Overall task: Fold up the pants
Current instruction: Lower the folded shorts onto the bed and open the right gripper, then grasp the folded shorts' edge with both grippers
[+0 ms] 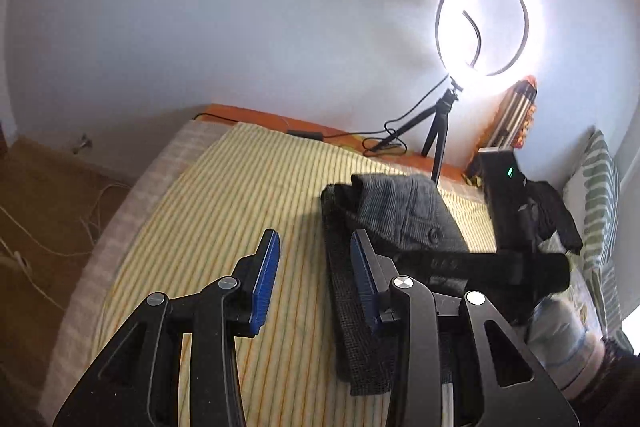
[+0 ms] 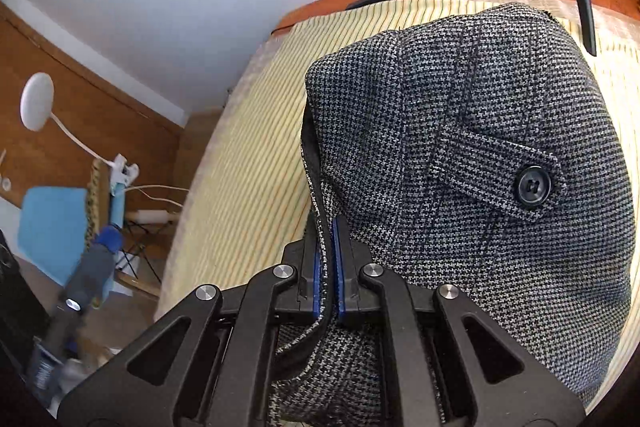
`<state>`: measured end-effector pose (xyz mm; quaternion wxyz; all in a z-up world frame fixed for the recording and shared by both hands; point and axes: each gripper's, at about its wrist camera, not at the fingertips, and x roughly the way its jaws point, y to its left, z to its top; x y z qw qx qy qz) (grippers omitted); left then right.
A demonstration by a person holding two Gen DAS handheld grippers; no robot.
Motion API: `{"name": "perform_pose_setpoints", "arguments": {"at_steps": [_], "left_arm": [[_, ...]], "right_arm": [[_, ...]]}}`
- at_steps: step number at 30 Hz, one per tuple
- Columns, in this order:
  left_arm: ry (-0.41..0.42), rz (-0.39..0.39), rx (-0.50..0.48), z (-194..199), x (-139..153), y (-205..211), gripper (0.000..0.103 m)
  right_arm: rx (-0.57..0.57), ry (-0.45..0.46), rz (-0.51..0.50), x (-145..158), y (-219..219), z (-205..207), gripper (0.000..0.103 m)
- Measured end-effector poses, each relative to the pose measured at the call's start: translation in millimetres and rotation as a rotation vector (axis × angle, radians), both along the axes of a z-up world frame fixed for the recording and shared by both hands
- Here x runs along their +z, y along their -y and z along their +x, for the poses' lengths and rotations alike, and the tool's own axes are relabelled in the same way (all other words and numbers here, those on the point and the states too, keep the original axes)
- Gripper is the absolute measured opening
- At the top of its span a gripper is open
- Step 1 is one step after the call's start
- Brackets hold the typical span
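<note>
Progress: pants [image 1: 400, 223] already a compact bundle on the bed [image 1: 224, 195], several layers stacked; waistband end with the button tab [image 2: 500, 179] draped over the top. Looks like a late fold, my guess.
Left to do: lay the held edge down, flatten, let go.
Right tool [image 2: 328, 263]: clamped on a pants edge, cloth and dark seam pinched between the blue pads [image 2: 342, 267].
Left tool [image 1: 316, 275]: jaws spread wide, nothing in them, hovering above the striped sheet at about 9 o'clock of the bundle.
Pants place: middle of bed, nearer the far edge, 12 o'clock from the right tool.
Around: ring light [image 1: 488, 23] on its tripod [image 1: 436, 135] at 1 o'clock of the pants, cable [image 1: 352, 139] trailing along the far bed edge.
In the way: a tripod leg stands just beside the bundle's far side; could snag if the fold swings that way.
</note>
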<state>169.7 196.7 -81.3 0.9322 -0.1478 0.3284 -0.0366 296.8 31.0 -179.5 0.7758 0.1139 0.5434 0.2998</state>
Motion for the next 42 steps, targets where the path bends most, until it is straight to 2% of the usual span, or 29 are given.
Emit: {"name": "perform_pose_setpoints", "arguments": {"at_steps": [3,6,7,9,11,14,17,21,24,29,31,37,42], "left_arm": [[0.005,0.001,0.004,-1.4,2.2,-1.0,0.035],[0.005,0.001,0.003,-1.4,2.6,1.0,0.035],[0.005,-0.003,0.001,-1.4,2.8,1.3,0.035],[0.005,-0.014,-0.014,-1.3,3.2,4.8,0.035],[0.006,-0.016,-0.033,-0.4,3.9,10.4,0.035],[0.001,-0.022,-0.070,3.5,3.1,23.5,0.035],[-0.009,-0.034,-0.129,10.0,-0.5,42.4,0.035],[-0.032,0.020,-0.250,17.9,-11.9,87.6,0.035],[-0.076,0.062,-0.303,25.4,-26.5,111.9,0.035],[-0.185,0.107,-0.318,36.1,-55.6,120.8,0.035],[-0.205,0.110,-0.319,35.8,-62.9,118.3,0.036],[-0.235,0.083,-0.333,32.8,-70.3,106.5,0.038],[-0.240,0.086,-0.340,27.9,-74.2,104.1,0.038]], "right_arm": [[0.026,-0.021,0.041,-0.5,-3.8,-0.2,0.017],[0.120,-0.038,0.146,10.4,-9.2,-8.3,0.035],[0.145,-0.011,0.176,20.4,-6.2,-14.4,0.042],[0.165,0.052,0.173,36.1,7.5,-23.4,0.043],[0.142,0.075,0.174,43.4,29.6,-28.2,0.043],[0.079,0.095,0.165,45.0,72.4,-33.8,0.043],[0.020,0.137,0.107,41.6,111.7,-39.8,0.043],[-0.027,0.102,0.099,27.1,151.8,-32.0,0.043],[-0.040,0.110,0.094,30.7,162.1,-14.8,0.043],[0.016,0.171,0.041,48.0,129.2,12.3,0.043],[0.035,0.189,0.006,50.2,120.1,28.6,0.043],[0.086,0.200,-0.127,28.5,79.2,76.6,0.043],[0.132,0.192,-0.199,10.9,57.4,95.6,0.043]]}}
